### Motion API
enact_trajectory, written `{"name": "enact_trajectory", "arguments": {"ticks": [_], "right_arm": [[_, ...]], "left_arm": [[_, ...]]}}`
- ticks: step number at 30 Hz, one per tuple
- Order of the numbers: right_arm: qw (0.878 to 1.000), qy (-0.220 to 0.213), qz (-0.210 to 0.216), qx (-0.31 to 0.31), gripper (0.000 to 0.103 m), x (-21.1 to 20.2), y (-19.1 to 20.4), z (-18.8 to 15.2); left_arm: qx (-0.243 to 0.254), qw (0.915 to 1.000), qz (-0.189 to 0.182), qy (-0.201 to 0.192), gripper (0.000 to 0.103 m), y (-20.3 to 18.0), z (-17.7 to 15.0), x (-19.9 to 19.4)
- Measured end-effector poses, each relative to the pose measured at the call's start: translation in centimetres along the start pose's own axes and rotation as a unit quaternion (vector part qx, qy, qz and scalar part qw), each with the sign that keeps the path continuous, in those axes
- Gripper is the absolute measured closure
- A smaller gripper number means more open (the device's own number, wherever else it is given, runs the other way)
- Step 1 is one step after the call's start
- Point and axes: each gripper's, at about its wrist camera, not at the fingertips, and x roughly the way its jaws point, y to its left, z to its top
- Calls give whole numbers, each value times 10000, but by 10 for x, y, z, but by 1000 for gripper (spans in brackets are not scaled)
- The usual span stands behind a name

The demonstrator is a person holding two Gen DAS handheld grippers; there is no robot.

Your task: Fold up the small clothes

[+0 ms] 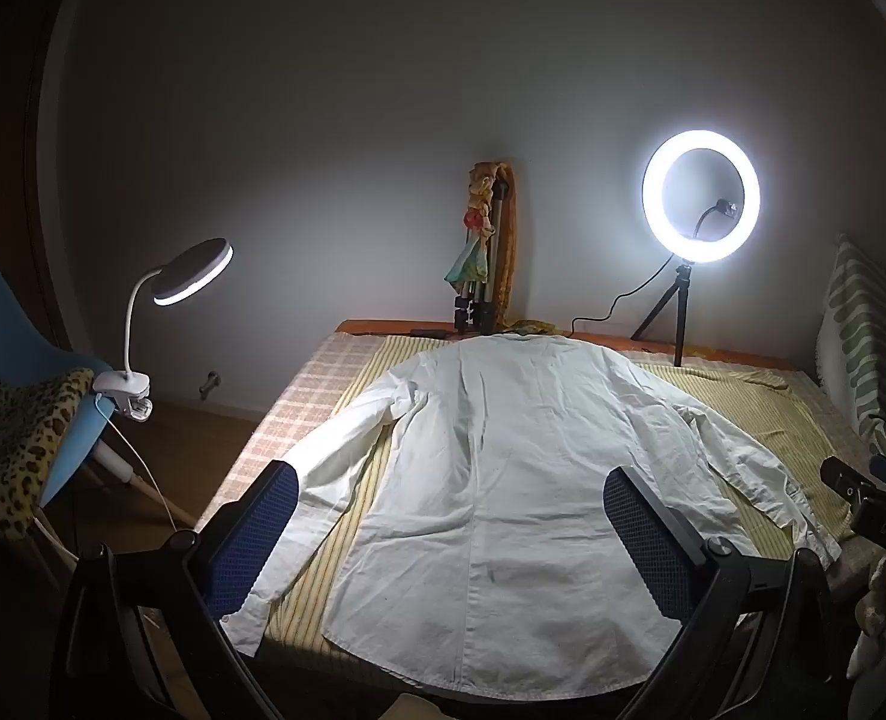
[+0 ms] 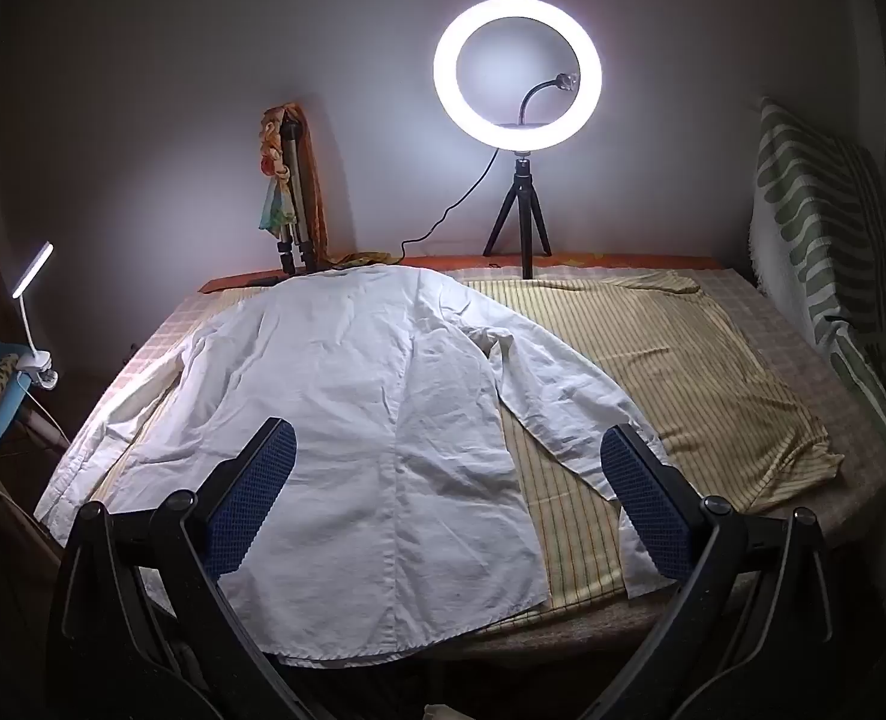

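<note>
Shirt (image 1: 502,480) flat, back up, on striped cloth (image 2: 682,360) over the table; fold not yet started.
Both my grippers, left gripper (image 1: 451,540) and right gripper (image 2: 448,501), hover above the hem with fingers spread wide, nothing between them. I judge a sleeve should go first: pinch cuff and shoulder, carry inward without dragging the body. Only faint, uncertain lettering shows on the other tool at the left view's right edge.

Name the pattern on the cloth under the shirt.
Yellow with thin stripes, clearest in the right wrist view.
</note>
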Motion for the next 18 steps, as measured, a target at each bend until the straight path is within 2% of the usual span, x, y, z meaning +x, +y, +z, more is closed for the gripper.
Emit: {"name": "enact_trajectory", "arguments": {"ticks": [18], "right_arm": [[10000,4,-4,-12,0,3,3,-2]], "left_arm": [[13,10000,3,12,0,0,2,2]]}}
